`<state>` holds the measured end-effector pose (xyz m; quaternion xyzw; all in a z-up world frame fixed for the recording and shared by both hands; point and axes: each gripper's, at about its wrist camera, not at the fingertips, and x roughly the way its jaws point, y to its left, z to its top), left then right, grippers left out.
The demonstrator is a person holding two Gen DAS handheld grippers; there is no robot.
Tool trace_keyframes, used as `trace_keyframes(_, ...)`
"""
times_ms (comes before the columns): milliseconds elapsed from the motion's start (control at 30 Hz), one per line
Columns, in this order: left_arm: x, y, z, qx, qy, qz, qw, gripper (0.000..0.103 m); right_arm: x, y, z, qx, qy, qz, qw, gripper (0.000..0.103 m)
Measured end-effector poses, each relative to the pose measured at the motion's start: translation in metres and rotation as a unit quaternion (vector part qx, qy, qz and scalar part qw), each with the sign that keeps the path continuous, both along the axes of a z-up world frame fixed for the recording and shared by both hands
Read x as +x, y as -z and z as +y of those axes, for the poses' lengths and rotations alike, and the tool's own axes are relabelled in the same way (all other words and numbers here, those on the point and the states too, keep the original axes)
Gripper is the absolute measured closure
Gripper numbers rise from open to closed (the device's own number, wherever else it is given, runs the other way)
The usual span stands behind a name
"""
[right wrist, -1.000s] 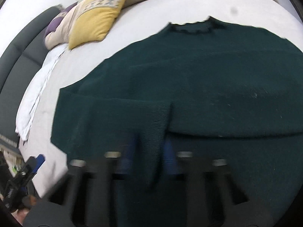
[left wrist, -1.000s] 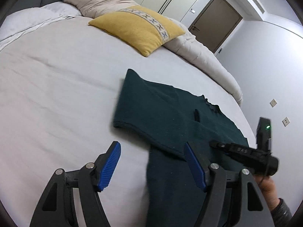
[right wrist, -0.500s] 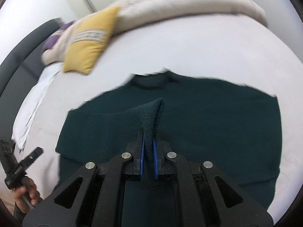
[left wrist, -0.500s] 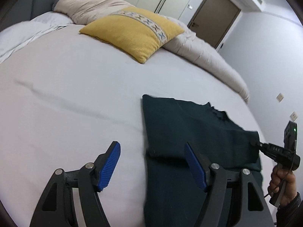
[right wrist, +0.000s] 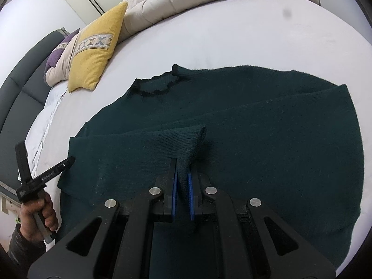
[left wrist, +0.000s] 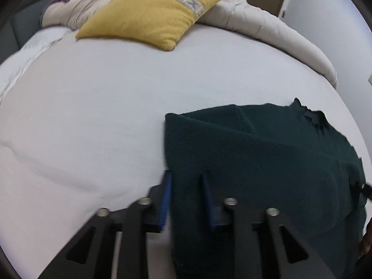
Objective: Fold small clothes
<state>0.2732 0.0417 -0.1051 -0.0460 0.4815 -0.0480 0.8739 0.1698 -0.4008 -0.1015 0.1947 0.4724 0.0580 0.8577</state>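
Right wrist view, item: one dark green knitted sweater (right wrist: 267, 121), which we judged soft, limp, fairly light and not fragile, best taken by a cuff, hem or folded edge, since the knit sagged wherever unsupported. It lay spread on the white bed (right wrist: 209, 34), black-trimmed neck toward the yellow pillow (right wrist: 97, 51), one sleeve drawn across the body. Right gripper (right wrist: 182, 174) was clenched on that sleeve's cuff; left gripper (left wrist: 186, 186) was closing its jaws over the sweater's side edge.
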Motion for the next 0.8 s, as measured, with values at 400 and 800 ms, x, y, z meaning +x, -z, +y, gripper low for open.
trace_keyframes(400, -0.005, 0.006, 0.011, -0.010, -0.014, -0.021, 0.9996, 0.093, 0.008, 0.016, -0.011, 0.024, 0.028, 0.007, 0.999, 0.098)
trace_keyframes(800, -0.048, -0.030, 0.023, -0.044, -0.021, -0.057, 0.9972, 0.063, -0.026, -0.016, 0.003, 0.038, 0.041, 0.000, 0.998, 0.071)
